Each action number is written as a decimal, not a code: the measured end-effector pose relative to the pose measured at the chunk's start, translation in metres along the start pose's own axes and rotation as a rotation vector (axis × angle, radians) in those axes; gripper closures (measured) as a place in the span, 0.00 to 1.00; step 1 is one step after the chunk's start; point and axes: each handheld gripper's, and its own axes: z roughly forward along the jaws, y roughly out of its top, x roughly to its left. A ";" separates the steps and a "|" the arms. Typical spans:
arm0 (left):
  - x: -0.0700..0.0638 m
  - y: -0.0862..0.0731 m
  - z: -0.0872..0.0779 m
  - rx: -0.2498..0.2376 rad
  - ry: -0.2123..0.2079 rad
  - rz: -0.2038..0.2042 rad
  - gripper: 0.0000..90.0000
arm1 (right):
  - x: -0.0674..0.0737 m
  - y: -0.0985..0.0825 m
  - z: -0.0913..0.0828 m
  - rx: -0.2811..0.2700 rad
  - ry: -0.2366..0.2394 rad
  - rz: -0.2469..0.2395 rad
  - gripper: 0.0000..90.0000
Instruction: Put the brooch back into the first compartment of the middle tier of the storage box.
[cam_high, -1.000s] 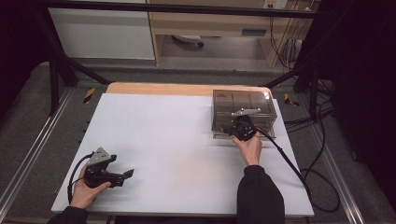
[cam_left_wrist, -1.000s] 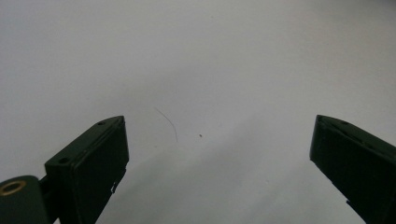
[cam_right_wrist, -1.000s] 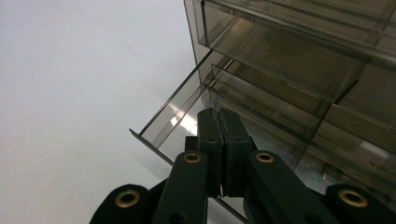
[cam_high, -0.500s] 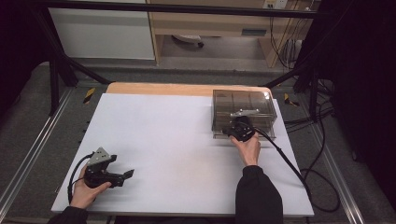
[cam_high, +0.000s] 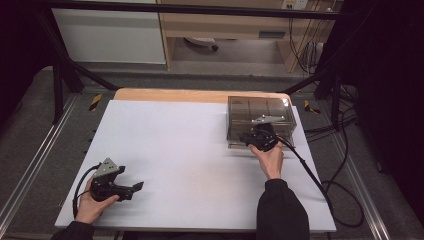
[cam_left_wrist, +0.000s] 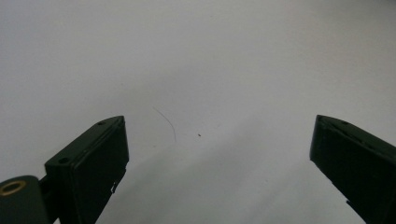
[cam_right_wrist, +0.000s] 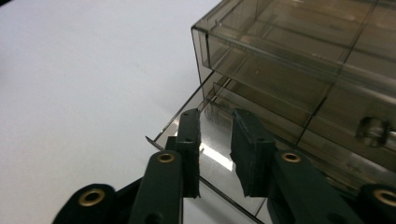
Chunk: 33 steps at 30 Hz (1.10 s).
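Right gripper (cam_right_wrist: 215, 135) jaws opening; smoky clear drawer box (cam_right_wrist: 299, 70).

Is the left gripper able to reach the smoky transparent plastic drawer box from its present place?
Probably not without moving across. The left gripper rests open near the front left corner of the white table, while the smoky transparent plastic drawer box stands far right, with the right gripper at its front.
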 end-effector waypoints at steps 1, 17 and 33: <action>0.000 0.000 0.000 0.000 0.000 -0.001 0.05 | 0.000 0.000 -0.003 -0.007 0.001 -0.002 0.78; 0.000 0.000 0.000 0.001 -0.001 -0.001 0.05 | 0.004 -0.007 -0.032 -0.044 -0.010 0.027 0.30; -0.001 0.000 0.001 0.005 -0.001 0.002 0.05 | 0.002 -0.037 -0.055 -0.072 0.022 0.044 0.02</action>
